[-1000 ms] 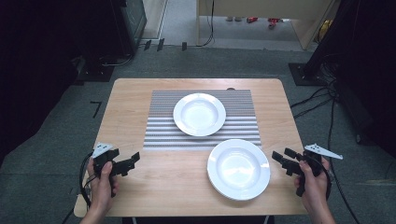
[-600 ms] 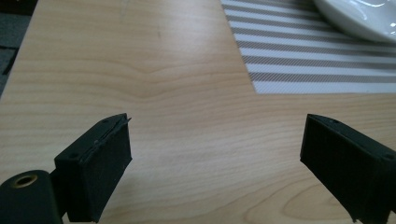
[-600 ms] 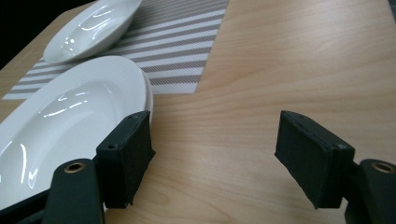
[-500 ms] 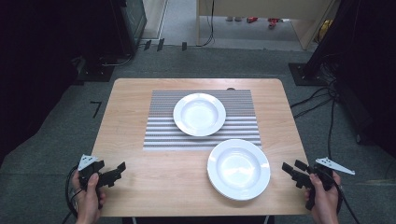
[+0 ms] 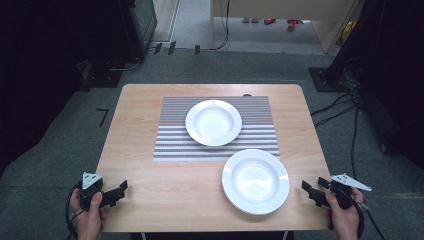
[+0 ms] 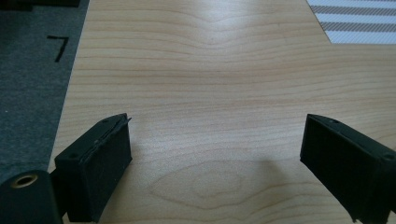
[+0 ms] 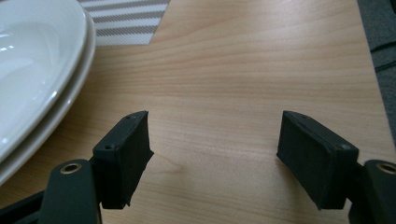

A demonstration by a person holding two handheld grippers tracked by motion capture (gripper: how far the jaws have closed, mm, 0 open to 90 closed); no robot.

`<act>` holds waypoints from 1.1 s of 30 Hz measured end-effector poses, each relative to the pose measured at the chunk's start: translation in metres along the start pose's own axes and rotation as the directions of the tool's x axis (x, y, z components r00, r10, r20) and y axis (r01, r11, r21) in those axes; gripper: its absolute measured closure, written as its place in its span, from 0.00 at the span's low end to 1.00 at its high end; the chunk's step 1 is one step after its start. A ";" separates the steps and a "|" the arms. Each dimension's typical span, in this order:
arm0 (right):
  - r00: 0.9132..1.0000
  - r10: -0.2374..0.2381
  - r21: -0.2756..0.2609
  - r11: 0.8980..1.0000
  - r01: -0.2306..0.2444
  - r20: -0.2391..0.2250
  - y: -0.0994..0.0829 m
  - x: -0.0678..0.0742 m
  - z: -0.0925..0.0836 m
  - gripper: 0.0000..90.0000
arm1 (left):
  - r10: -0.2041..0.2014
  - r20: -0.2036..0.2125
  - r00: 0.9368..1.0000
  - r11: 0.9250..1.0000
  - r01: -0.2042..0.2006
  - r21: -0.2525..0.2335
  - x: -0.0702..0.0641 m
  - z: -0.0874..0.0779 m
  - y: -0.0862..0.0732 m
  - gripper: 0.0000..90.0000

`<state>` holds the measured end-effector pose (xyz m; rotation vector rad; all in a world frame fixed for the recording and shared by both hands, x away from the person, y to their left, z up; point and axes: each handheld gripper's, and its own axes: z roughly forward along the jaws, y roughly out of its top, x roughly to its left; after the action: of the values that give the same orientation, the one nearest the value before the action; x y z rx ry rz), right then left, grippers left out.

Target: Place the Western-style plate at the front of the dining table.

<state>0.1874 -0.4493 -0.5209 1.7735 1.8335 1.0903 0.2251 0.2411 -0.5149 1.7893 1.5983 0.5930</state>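
Observation:
Two white plates lie on the wooden table [image 5: 145, 145]. The far plate [image 5: 213, 122] rests on a striped placemat [image 5: 170, 145]; the near plate [image 5: 255, 180] sits at the front right, half off the mat, and its rim [image 7: 42, 79] shows at the left of the right gripper view. My left gripper [image 5: 121, 189] hovers at the front left corner, jaws wide open over bare wood [image 6: 215, 140]. My right gripper [image 5: 308, 189] stands open just right of the near plate, nothing between its jaws [image 7: 215, 140].
The table's left edge and dark carpet [image 6: 28, 93] lie close to the left gripper. Cables [image 5: 350, 110] trail on the floor to the right of the table. Dark furniture stands at both sides at the back.
Both hands have drawn back toward the front edge of the table and sunk lower. The plates have not moved.

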 end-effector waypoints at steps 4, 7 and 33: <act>0.999 -0.042 0.003 0.999 0.041 0.030 -0.001 0.006 0.003 0.29 | 0.025 -0.017 1.000 1.000 -0.025 0.003 -0.004 0.001 -0.001 0.10; 0.997 -0.061 -0.008 0.998 0.061 0.045 -0.004 0.008 0.003 0.29 | 0.048 -0.038 0.998 0.999 -0.048 0.004 -0.007 0.002 -0.003 0.10; 0.975 -0.183 0.054 0.983 0.178 0.122 -0.006 0.024 0.010 0.13 | 0.075 -0.056 0.996 0.997 -0.075 0.007 -0.011 0.002 -0.005 0.10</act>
<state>0.1875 -0.4234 -0.5259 1.6218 1.9096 0.8564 0.2218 0.2301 -0.5189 1.8575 1.5765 0.6803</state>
